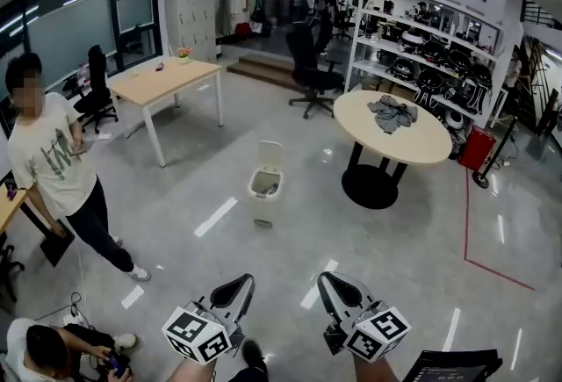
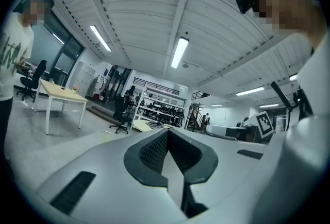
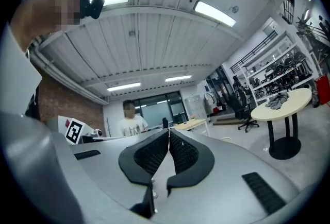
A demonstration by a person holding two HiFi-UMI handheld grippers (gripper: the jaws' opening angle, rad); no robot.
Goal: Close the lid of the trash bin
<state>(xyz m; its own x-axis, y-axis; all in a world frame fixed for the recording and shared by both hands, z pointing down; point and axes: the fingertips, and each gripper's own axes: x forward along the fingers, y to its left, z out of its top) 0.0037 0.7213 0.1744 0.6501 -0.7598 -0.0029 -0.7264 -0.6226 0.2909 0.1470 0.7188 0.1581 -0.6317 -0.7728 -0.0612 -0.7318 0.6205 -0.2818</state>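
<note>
Low at your left: left gripper (image 1: pixel 235 291), jaws pressed together, nothing between them.

Centre floor, well ahead of you, between the wooden desk (image 1: pixel 167 80) and the round table (image 1: pixel 423 144): trash bin (image 1: pixel 264 187).
- Handling: you can expect light, stiff, smooth plastic that may slide or tip under a hard push. Take the lid (image 1: pixel 270 151) at its top edge.
- Looks: small, white, mouth open, lid upright at the back.

Low at your right: right gripper (image 1: pixel 341 289), jaws pressed together, empty.
</note>
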